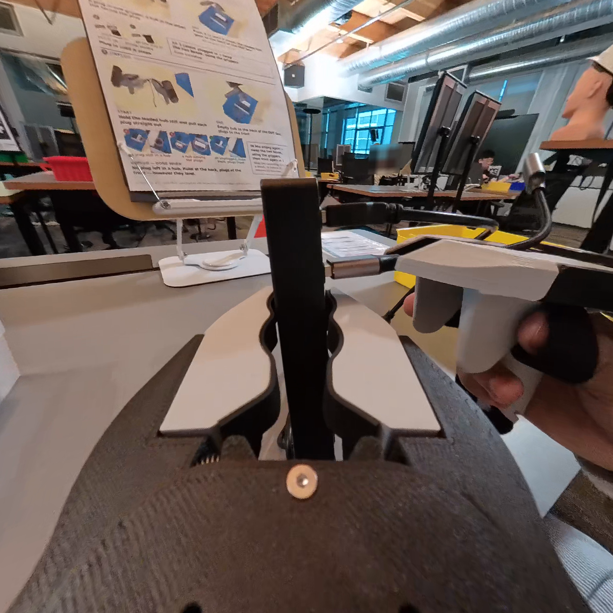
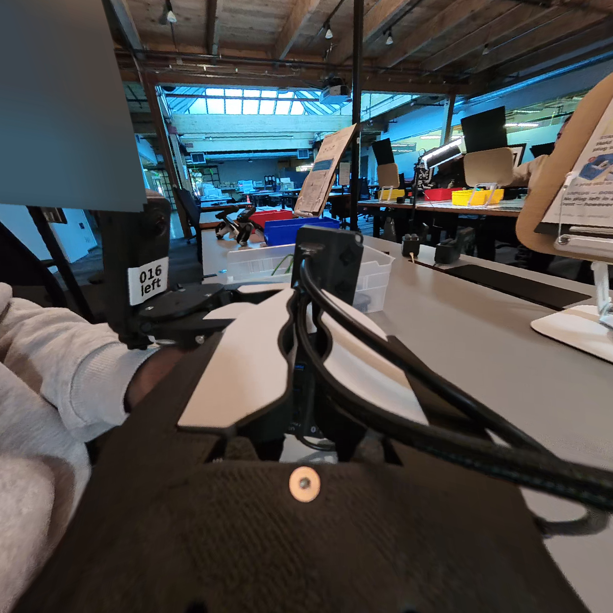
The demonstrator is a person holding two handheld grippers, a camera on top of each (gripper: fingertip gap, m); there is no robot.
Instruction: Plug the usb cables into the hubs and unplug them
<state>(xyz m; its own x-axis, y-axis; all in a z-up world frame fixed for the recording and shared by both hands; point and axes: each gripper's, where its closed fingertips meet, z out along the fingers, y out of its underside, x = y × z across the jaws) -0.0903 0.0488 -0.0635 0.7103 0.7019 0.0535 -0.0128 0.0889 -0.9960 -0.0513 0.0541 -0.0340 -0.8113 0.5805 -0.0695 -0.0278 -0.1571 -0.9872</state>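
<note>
My left gripper is shut on a black USB hub and holds it upright above the grey table. A black plug with a thick black cable sits in the hub's right side near the top. Below it, a silver-barrelled plug meets the hub's right side; how deep it sits is hidden. My right gripper is shut on that plug's rear end. In the right wrist view my right gripper points at the hub, with two black cables trailing right.
A document stand with an instruction sheet stands behind the hub on a white base. A yellow bin lies at the right. A clear bin and a blue bin sit beyond the hub. Across from one pair of fingers to the other is roughly 5 centimetres.
</note>
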